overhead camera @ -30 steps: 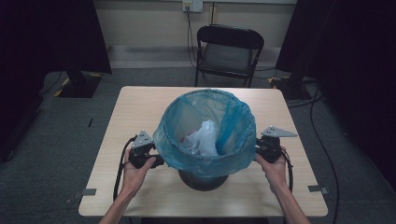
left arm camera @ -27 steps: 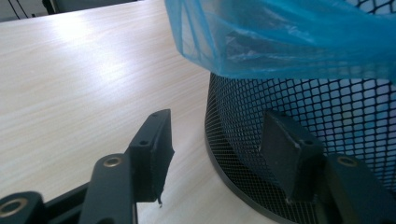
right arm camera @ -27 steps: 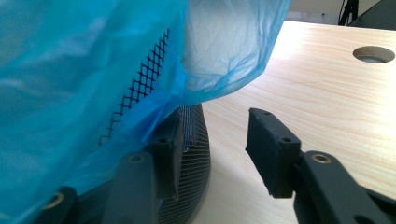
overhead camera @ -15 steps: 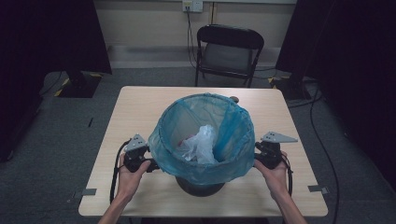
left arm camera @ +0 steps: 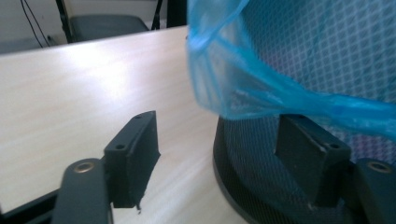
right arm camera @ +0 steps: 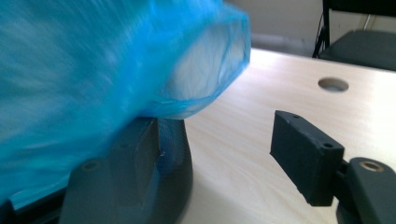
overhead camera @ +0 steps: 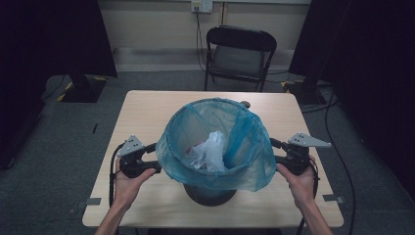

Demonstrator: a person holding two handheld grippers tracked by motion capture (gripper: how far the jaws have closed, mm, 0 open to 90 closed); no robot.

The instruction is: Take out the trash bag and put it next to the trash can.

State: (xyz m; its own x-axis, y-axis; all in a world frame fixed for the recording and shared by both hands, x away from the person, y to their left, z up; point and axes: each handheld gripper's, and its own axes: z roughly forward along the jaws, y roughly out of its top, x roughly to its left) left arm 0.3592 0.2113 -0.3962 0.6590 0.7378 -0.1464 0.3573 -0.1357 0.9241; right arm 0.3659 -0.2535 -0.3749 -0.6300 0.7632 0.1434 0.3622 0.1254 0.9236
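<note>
Both grippers released beside the blue bin liner

The left gripper (overhead camera: 155, 157) and right gripper (overhead camera: 272, 150) have just been opening; their jaws stand wide, gripping nothing, flanking the blue bin liner (overhead camera: 254, 156) over the black mesh bin (overhead camera: 209, 195) mid-worktop (overhead camera: 147, 107).

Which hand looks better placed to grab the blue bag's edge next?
Roughly even, but left: the left gripper stands open right against the blue bag, its hem hanging above the jaws.
</note>
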